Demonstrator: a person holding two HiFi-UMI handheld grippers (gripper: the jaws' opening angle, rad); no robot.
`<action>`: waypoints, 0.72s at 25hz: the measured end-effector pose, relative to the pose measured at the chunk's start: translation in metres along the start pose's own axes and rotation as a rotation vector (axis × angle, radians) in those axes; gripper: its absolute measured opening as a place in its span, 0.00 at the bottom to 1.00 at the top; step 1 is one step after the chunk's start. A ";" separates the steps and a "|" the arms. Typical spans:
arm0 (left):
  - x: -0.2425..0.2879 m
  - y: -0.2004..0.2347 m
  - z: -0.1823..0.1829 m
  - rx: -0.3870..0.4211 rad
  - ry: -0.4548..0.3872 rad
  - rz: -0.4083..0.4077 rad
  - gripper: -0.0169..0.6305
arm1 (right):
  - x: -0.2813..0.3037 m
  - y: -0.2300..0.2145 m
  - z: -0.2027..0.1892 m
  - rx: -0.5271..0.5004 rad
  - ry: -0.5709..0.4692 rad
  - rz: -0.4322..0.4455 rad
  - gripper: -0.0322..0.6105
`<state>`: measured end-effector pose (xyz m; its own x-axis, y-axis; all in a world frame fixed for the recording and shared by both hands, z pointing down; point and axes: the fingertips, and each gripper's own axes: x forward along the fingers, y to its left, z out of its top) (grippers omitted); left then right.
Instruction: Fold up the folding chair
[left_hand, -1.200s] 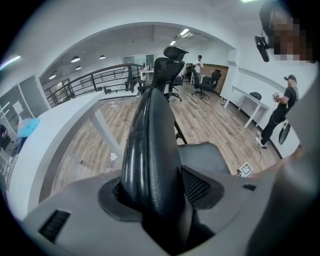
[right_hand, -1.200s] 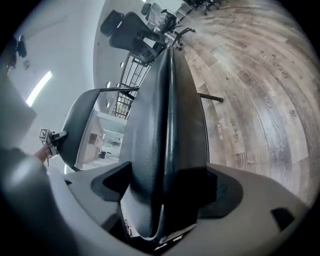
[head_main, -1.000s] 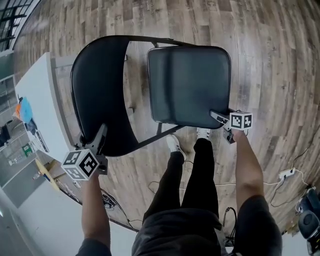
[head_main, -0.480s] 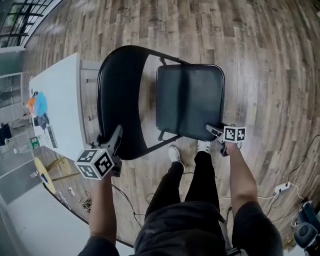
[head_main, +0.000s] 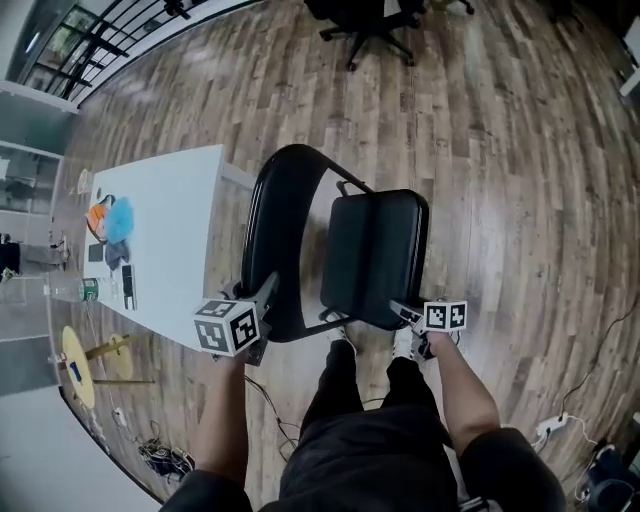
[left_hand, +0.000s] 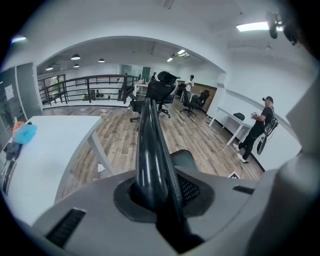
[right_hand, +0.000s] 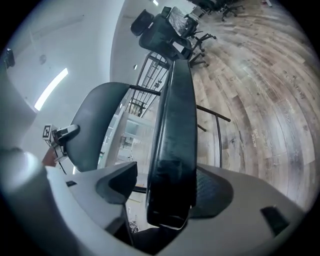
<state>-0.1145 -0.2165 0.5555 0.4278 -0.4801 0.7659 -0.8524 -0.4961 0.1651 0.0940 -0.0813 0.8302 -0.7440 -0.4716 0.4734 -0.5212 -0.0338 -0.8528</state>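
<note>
The black folding chair stands on the wood floor, its curved backrest (head_main: 280, 235) at the left and its padded seat (head_main: 375, 250) at the right, tipped up steeply. My left gripper (head_main: 262, 296) has the backrest's rim (left_hand: 150, 145) between its closing jaws, and both pads press on it. My right gripper (head_main: 405, 312) is at the seat's near corner. Seen edge-on, the seat (right_hand: 175, 130) runs between the right gripper's (right_hand: 167, 185) closing jaws, one pad against it and a thin gap at the other. The backrest (right_hand: 92, 120) shows beyond.
A white table (head_main: 160, 230) with small items stands just left of the chair. Office chairs (head_main: 375, 20) stand at the far end. My own legs (head_main: 370, 400) are right behind the chair. Cables (head_main: 165, 455) lie on the floor at lower left. A person (left_hand: 260, 125) stands far off.
Both grippers have risen. The seat has swung up toward the backrest, so the chair looks narrower. More of the white table and the room now shows.
</note>
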 end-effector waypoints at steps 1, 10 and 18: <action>-0.005 0.003 0.002 0.002 0.001 0.003 0.14 | 0.004 0.015 0.000 -0.009 0.001 0.009 0.56; -0.056 0.066 0.015 -0.034 -0.007 -0.023 0.14 | 0.064 0.149 -0.006 -0.115 0.076 0.070 0.54; -0.086 0.144 0.014 -0.089 -0.023 -0.082 0.14 | 0.148 0.249 -0.009 -0.188 0.107 0.115 0.52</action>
<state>-0.2701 -0.2573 0.5047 0.5032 -0.4577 0.7330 -0.8372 -0.4685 0.2822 -0.1501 -0.1517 0.6897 -0.8375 -0.3667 0.4051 -0.4921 0.1842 -0.8508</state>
